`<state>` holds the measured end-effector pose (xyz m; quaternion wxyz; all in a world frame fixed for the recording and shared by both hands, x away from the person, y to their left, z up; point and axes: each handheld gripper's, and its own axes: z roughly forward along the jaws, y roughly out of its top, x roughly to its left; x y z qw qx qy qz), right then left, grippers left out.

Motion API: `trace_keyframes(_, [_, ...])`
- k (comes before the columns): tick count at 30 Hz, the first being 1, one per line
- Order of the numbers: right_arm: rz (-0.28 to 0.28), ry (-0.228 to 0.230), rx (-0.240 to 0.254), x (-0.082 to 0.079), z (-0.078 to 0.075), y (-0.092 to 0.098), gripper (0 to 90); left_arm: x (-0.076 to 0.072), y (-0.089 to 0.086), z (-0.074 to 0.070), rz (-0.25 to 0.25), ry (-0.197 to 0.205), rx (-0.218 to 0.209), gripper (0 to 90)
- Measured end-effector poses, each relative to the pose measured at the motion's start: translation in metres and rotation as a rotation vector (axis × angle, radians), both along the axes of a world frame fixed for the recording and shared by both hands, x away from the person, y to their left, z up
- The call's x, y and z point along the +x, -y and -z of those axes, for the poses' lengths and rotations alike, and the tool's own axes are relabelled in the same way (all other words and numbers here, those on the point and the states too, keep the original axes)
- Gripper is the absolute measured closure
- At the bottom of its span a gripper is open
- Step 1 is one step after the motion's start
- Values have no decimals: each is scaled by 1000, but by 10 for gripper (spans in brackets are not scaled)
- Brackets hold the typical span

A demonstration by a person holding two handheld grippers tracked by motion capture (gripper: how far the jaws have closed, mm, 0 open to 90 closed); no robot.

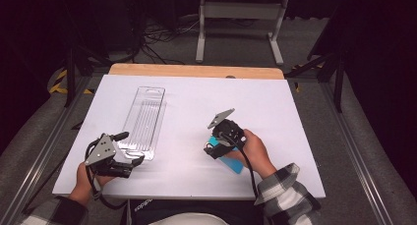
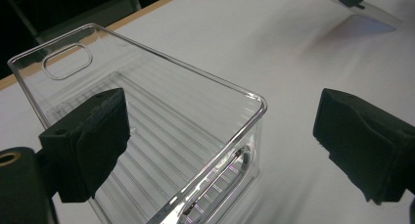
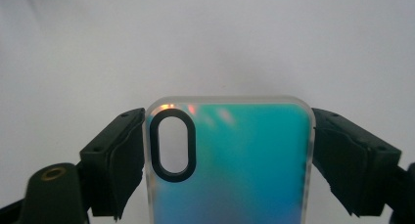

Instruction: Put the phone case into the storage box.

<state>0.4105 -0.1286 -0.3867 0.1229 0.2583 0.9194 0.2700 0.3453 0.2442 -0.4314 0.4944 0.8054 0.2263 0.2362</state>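
- High view: we saw the clear plastic package lying flat on the white bench, its hang-hole end toward twelve o'clock and its near end toward six. Our left gripper sat at about seven o'clock on the bench, just beside the package's near end, its fingers pointing toward three o'clock. Our right gripper sat at about five o'clock, well apart from the package, with a teal phone case showing beneath it and against the right hand. A cable looped from each gripper back toward the sleeves.
- Left gripper view: we saw the fingers standing wide, one pad at nine o'clock and the other at three. The package lay ahead of them, its near corner reaching in between the two; the nine o'clock pad overlapped its ribbed tray in the picture, though we could not tell whether it touched. The three o'clock pad stood clear of the package, over bare bench.
- Right gripper view: we saw the phone case held between the fingers, its top edge toward twelve o'clock and its black-rimmed camera cut-out at about nine o'clock on the case. Both pads pressed the case's long edges, so the fingers were holding it across its width, spread wide. White bench lay behind.
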Motion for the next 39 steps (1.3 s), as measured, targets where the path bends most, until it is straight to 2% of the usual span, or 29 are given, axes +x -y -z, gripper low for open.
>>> trace_keyframes(3, [15,36,46,-3,-8,7,179,0,0,0,-2,-3,6,74])
trace_keyframes(5, [3,48,64,-4,-12,10,179,0,0,0,-3,-2,7,74])
trace_keyframes(9, [34,110,127,-7,-22,19,179,0,0,0,-2,1,1,74])
trace_keyframes(10, [34,110,127,-7,-22,19,179,0,0,0,-1,-2,6,74])
trace_keyframes(12, [37,156,174,-9,-29,22,179,0,1,0,0,1,2,74])
trace_keyframes(15, [49,205,219,-13,-36,24,179,-1,2,-1,0,6,7,74])
trace_keyframes(18, [78,264,270,-15,-44,28,179,0,2,-1,-2,3,5,74])
trace_keyframes(19, [78,264,270,-15,-44,28,179,0,2,-1,-2,3,5,74])
trace_keyframes(23, [105,316,326,-16,-52,32,180,0,2,-1,-4,3,6,75])
trace_keyframes(29, [123,380,366,-17,-62,30,180,1,5,-3,1,-3,-11,78])
trace_keyframes(39, [139,419,407,-16,-68,19,179,4,15,-8,0,-1,-22,88])
